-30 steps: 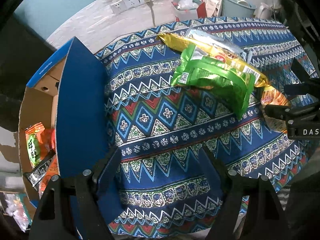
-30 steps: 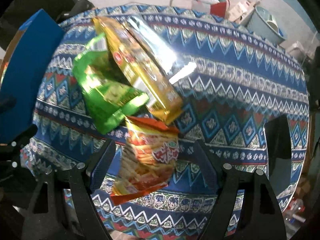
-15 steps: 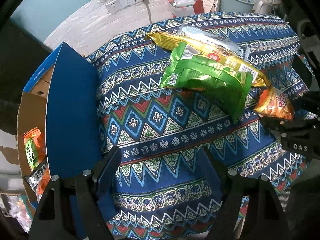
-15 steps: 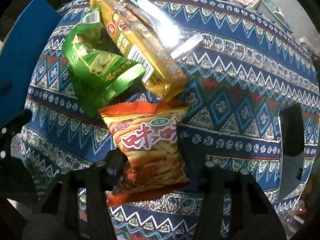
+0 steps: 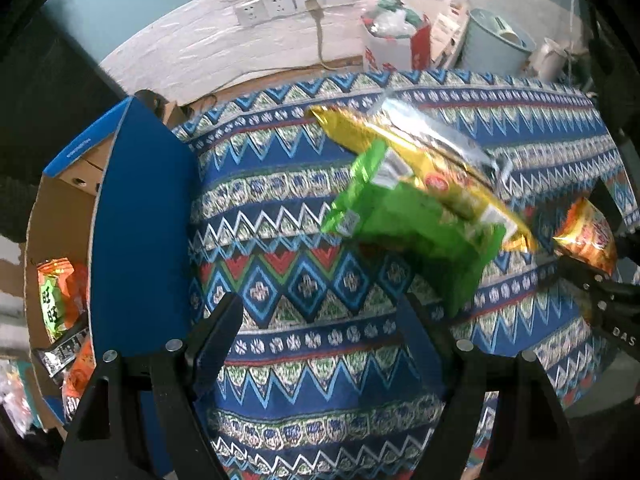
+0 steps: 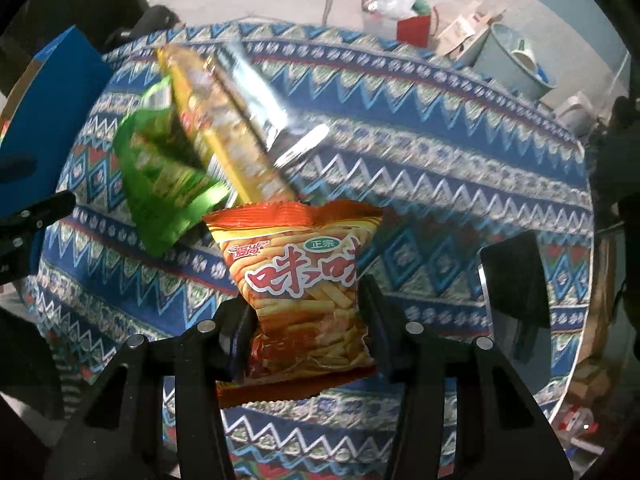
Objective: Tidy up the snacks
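A big round table wears a bright cloth [image 5: 304, 208] with blue, red and green zigzags. At its left edge stands a cardboard box [image 5: 136, 216] with blue flaps. It holds a few snack packs [image 5: 56, 300], orange and green ones.

In the middle of the cloth lies a small heap of 3 snack bags. The gold bag [image 5: 420, 168] is long and rests partly on the green bag [image 5: 416, 232]. The silver bag [image 6: 260, 96] lies just beside the gold one, on its far side.

The right gripper [image 6: 308, 328] has just been closing, and both its jaws now press on the orange bag [image 6: 304, 292] of stick snacks. The bag sits between the jaws with its top pointing away, close to the green bag's near corner.

The left gripper [image 5: 320, 340] is over the cloth, between the box and the heap. Its jaws stand wide apart with nothing between them.

Past the table, white wall sockets [image 5: 292, 0] and a pale bucket [image 5: 496, 52] sit by the wall.
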A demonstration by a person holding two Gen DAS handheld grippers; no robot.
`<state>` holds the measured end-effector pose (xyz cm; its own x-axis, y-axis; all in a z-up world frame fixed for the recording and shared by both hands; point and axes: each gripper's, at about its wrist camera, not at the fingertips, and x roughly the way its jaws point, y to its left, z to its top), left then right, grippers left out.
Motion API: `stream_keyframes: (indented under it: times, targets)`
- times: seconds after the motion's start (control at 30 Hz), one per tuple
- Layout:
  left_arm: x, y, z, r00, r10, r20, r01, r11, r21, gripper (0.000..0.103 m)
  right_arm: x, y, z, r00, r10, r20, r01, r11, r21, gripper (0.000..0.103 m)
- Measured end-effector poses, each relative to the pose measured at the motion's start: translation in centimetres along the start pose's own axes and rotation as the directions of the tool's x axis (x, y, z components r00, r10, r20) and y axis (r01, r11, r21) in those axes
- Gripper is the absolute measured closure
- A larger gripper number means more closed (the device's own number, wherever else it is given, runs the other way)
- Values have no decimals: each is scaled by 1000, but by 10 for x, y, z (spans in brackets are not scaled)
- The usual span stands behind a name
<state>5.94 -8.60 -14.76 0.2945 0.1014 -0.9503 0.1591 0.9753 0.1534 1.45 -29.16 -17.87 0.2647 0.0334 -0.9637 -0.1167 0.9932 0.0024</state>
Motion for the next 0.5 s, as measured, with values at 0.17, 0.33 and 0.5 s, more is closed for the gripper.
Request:
stream_keyframes:
  times: [0.17, 0.33, 0.5]
  targets:
    - [-2, -4, 12, 999, -38, 10, 39, 997, -60, 22, -8, -17, 23, 1000, 1, 25, -2, 999, 43, 54]
    - [4, -12, 21, 998, -70, 5, 70, 992, -108, 22, -6, -17, 20, 999, 16, 32, -18, 998, 60, 54]
    - [10, -17, 31, 994, -111, 16, 112, 978, -175, 22, -5, -17, 16, 999, 29, 37, -31, 997, 68, 54]
